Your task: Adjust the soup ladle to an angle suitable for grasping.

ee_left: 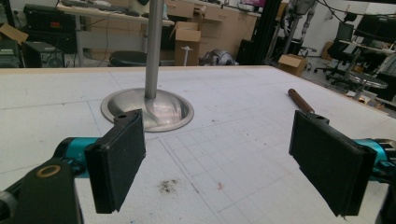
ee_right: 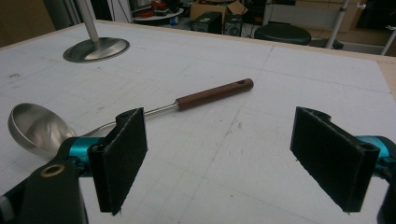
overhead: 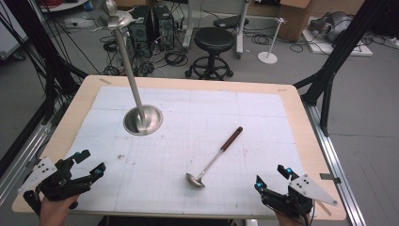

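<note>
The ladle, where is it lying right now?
In the high view the ladle lies flat on the white mat, right of centre, bowl nearest the person, brown handle pointing away; the open right gripper is its nearest neighbour.

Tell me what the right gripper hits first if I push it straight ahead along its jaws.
Probably the ladle: its shaft crosses just beyond the open right gripper, bowl off to the left jaw's side. Depth is unclear, so it may pass over the brown handle.
</note>
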`<state>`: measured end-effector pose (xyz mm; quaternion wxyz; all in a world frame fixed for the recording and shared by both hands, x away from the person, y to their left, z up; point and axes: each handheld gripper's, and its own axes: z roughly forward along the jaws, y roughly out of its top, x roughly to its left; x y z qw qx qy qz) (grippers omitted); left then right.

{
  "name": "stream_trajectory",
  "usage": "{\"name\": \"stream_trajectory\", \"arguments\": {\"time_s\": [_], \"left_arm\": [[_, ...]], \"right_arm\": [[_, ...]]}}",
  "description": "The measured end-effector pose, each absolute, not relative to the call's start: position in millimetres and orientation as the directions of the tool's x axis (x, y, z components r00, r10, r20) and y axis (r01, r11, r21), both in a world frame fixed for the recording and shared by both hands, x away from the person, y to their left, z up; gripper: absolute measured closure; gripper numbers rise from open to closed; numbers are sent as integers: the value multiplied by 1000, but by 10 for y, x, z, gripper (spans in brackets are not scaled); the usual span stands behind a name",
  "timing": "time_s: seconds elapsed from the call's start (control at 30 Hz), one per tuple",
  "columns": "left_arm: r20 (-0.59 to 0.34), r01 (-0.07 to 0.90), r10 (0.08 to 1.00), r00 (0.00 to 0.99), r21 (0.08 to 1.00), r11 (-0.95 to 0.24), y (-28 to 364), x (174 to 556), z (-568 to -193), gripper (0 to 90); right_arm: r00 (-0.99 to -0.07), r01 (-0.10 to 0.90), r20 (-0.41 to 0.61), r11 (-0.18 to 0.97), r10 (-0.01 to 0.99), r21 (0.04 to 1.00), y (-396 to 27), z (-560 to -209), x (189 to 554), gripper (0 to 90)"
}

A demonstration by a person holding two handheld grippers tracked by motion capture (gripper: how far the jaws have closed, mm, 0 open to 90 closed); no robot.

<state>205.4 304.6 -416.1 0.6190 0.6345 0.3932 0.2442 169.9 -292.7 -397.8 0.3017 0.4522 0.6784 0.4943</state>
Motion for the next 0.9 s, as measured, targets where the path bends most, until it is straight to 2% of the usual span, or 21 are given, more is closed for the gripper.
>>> {"name": "stream_trajectory", "arguments": {"time_s": [0.43, 0.53, 0.73, 0.9], "left_arm": [[-181, 203, 801, 570, 976, 76, 3047, 2043, -4168, 189], [-174, 201, 796, 579, 977, 66, 3033, 2033, -4163, 190], [-175, 210, 796, 580, 976, 62, 3025, 2051, -4180, 190], [-176, 216, 794, 582, 975, 57, 3015, 2065, -4192, 190]], "right_arm": [[-418, 306, 39, 100, 908, 947, -2882, -3972, 1702, 178], [-444, 321, 60, 96, 894, 942, -2809, -3972, 1726, 178], [-516, 352, 86, 120, 852, 928, -2559, -4009, 1815, 285], [-584, 394, 74, 202, 809, 897, -2293, -4100, 1962, 381]]}}
